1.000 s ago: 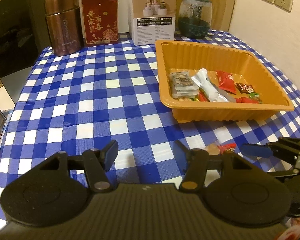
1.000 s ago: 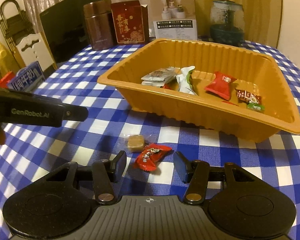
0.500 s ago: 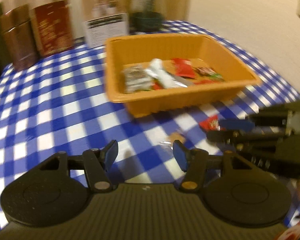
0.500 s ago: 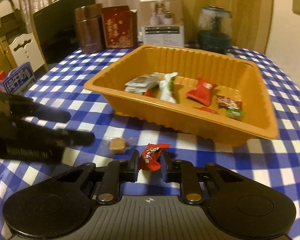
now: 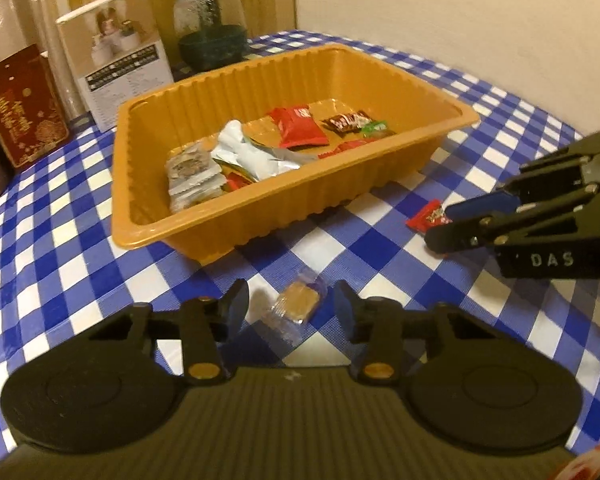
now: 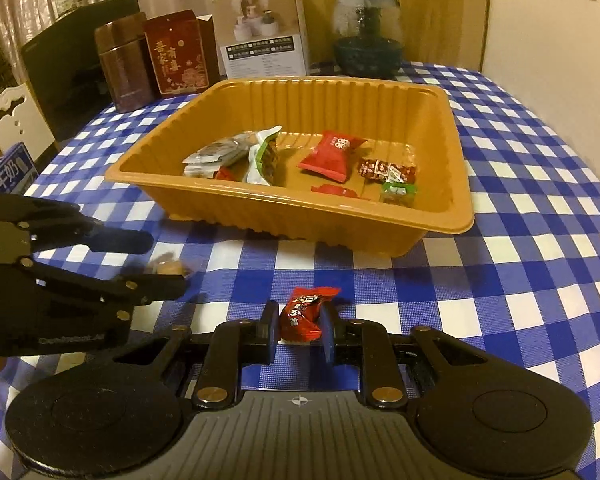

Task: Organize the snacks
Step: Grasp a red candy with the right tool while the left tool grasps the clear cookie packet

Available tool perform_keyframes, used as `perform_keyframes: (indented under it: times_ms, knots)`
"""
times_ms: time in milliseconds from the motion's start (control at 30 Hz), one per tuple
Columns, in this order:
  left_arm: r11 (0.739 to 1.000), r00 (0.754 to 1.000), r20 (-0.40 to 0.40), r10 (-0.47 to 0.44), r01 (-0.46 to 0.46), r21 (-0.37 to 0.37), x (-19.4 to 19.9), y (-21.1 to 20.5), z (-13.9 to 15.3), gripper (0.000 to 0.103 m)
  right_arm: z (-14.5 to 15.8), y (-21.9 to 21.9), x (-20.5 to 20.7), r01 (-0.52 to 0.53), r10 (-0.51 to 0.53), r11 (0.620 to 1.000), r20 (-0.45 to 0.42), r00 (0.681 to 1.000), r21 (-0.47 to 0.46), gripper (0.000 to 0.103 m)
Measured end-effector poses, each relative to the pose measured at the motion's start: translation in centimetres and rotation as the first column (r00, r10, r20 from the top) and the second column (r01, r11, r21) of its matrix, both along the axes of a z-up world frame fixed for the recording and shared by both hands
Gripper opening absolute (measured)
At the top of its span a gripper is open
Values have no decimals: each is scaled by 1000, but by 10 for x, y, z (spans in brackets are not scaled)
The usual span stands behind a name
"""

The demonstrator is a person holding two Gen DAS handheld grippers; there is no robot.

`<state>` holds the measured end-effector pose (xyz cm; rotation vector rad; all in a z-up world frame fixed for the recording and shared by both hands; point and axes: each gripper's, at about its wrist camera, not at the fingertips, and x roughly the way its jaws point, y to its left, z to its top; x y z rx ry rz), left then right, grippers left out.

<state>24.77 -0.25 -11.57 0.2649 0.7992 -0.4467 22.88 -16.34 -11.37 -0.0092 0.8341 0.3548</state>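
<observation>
The right gripper is pointing down at the table and squeezing a red candy tight between its two fingers. The left gripper is tipping down too, its jaws closing around a brown candy, not pressing it.

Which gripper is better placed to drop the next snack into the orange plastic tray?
Right. The right gripper is shut on the red wrapped candy, just short of the orange plastic tray. The left gripper has just been closing around the clear-wrapped brown candy, not gripping it yet.
</observation>
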Motion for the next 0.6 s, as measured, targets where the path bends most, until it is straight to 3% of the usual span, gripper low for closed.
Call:
perform_keyframes:
  times_ms: [300,433,600]
  knots:
    - [1000,999,-23,-26,26,13,1,-6,-6,35,-4,-1,2,4,-4,1000,-18,1000,0,22]
    - [1000,999,-37,-4,4,2,2,-7,-5,24,-6,-4,1,10,-10,1000,-20,1000,-2,23]
    - [998,997,-59,54,-55,-20,5,-7,-5,23,-5,-5,0,20,-20,1000,-24,1000,4,23]
